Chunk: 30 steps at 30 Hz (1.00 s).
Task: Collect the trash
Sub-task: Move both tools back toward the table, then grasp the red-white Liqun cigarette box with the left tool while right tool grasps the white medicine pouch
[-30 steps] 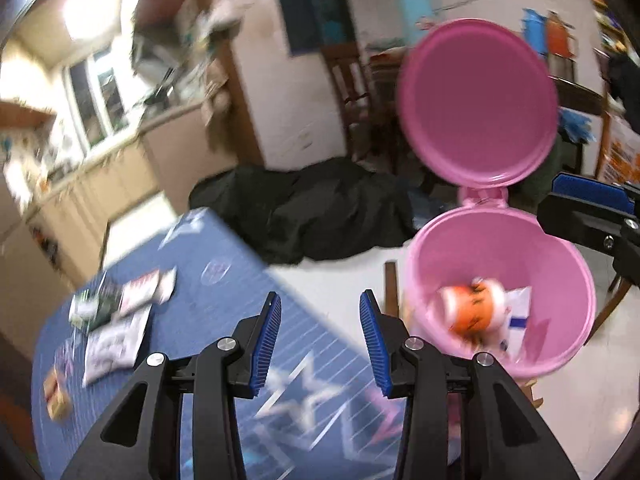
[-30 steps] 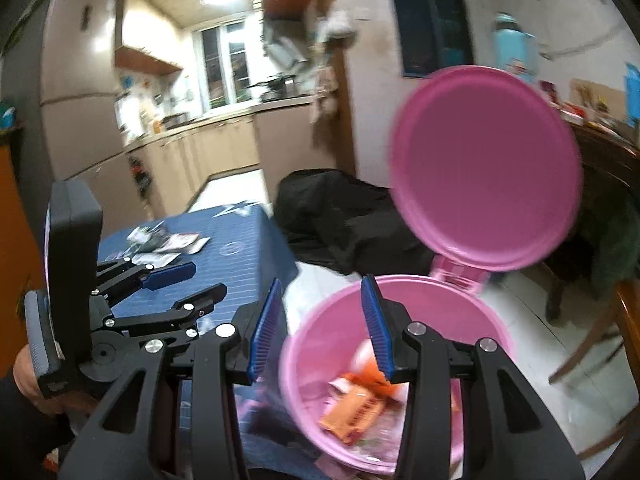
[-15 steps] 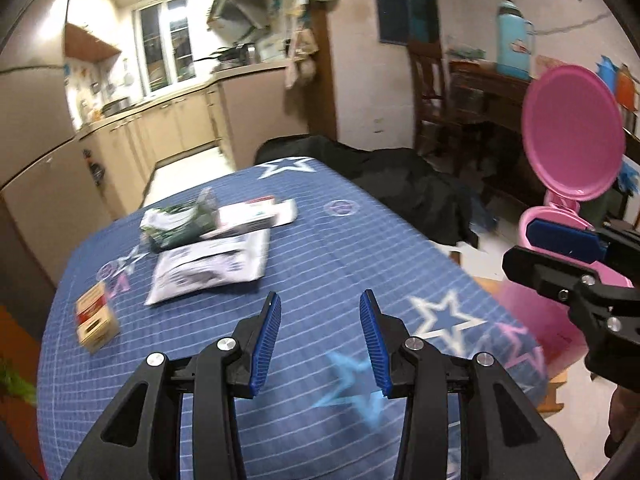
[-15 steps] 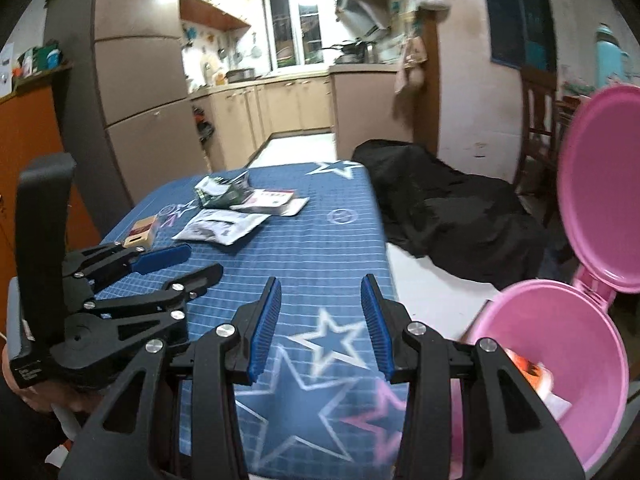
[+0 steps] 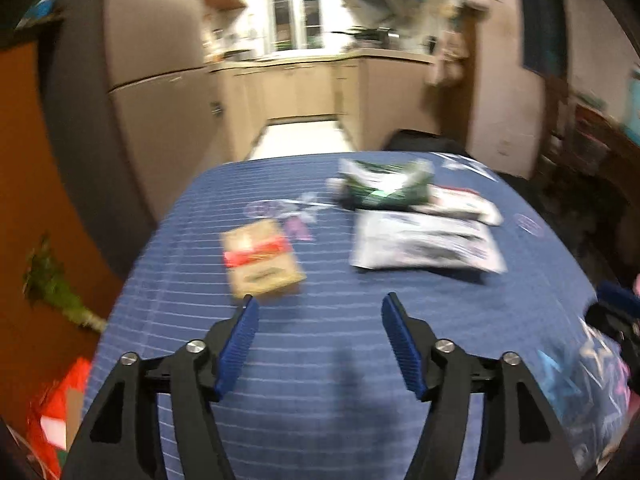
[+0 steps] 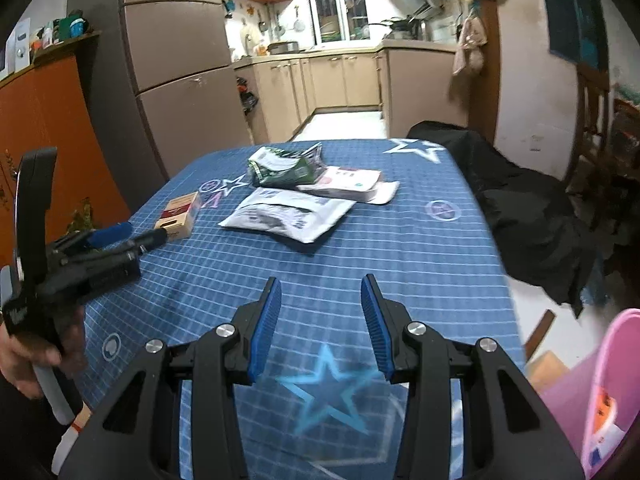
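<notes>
A blue cloth with a white grid and printed stars [image 6: 400, 248] covers the bench, lying smooth across the top and falling away at the right edge. On it sit 4 pieces of trash. A small tan cardboard box with a red band [image 5: 262, 262] [image 6: 180, 215] lies flat near the left edge, crisp-cornered. A flat, glossy white plastic pouch with grey print [image 5: 426, 246] [image 6: 288, 214] lies toward the middle. Just behind it a crumpled green-and-white foil wrapper [image 5: 386, 190] [image 6: 286, 166] stands puffed up, and a flat white paper packet with red print [image 5: 464, 202] [image 6: 348, 184] lies partly beneath the wrapper, with one end touching the pouch.

The left wrist view is smeared by motion, so the print on every item is unreadable there. At the lower right of the right wrist view, only a slice of a pink plastic bin [image 6: 608, 392] shows, cut off by the frame, with scraps of orange and white wrapper inside.

The left gripper [image 5: 318, 344] [image 6: 120, 238] hangs above the cloth just short of the cardboard box; its ribbed blue jaws have just been opening and stand wide with nothing between them. A hand [image 6: 28, 356] holds its black handle. The right gripper [image 6: 320, 322] hovers over the near part of the cloth, its jaws partly apart and empty.
</notes>
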Each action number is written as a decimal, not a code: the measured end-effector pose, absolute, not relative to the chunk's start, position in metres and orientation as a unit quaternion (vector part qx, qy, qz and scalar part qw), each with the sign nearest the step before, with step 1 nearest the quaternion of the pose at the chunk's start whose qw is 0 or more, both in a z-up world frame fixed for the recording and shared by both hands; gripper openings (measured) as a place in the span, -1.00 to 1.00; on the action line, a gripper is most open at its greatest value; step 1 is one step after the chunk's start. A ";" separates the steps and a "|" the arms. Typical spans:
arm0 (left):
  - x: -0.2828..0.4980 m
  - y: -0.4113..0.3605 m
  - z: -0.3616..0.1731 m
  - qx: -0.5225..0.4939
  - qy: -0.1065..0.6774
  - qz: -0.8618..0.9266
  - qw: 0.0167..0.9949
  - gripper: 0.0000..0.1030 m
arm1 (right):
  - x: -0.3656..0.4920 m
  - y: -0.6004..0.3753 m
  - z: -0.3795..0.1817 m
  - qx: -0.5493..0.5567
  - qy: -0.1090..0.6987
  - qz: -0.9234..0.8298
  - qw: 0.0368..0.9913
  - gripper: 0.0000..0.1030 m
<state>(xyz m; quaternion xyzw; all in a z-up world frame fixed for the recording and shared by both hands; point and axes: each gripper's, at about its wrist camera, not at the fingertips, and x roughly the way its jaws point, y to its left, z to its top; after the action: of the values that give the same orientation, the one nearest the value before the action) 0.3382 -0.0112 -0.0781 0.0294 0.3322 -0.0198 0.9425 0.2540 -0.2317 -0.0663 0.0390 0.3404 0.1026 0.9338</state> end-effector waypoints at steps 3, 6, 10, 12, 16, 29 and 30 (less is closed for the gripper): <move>0.354 0.017 -0.075 0.000 0.333 0.016 0.943 0.47 | 0.270 -0.227 -0.075 0.053 0.353 0.113 0.927 0.04; 0.376 0.033 -0.074 -0.021 0.335 0.025 0.941 0.67 | 0.289 -0.226 -0.085 0.072 0.363 0.120 0.921 0.45; 0.403 0.032 -0.085 -0.015 0.356 0.026 0.934 0.72 | 0.315 -0.215 -0.092 0.045 0.377 0.127 0.916 0.74; 0.413 0.031 -0.093 -0.012 0.368 0.034 0.929 0.72 | 0.329 -0.204 -0.091 0.005 0.374 0.138 0.917 0.89; 0.432 0.033 -0.103 -0.026 0.389 0.034 0.920 0.72 | 0.361 -0.182 -0.096 -0.101 0.386 0.171 0.901 0.89; 0.446 0.039 -0.125 -0.053 0.417 0.018 0.907 0.71 | 0.433 -0.173 -0.111 -0.158 0.461 0.266 0.832 0.52; 0.446 0.039 -0.125 -0.054 0.416 0.017 0.908 0.71 | 0.435 -0.172 -0.111 -0.161 0.466 0.272 0.827 0.52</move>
<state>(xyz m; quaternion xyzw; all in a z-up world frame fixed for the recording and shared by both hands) 0.4459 0.0393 -0.1245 -0.0541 0.4161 0.0175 0.9075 0.4355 -0.1719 -0.1106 -0.1612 0.4655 0.2723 0.8265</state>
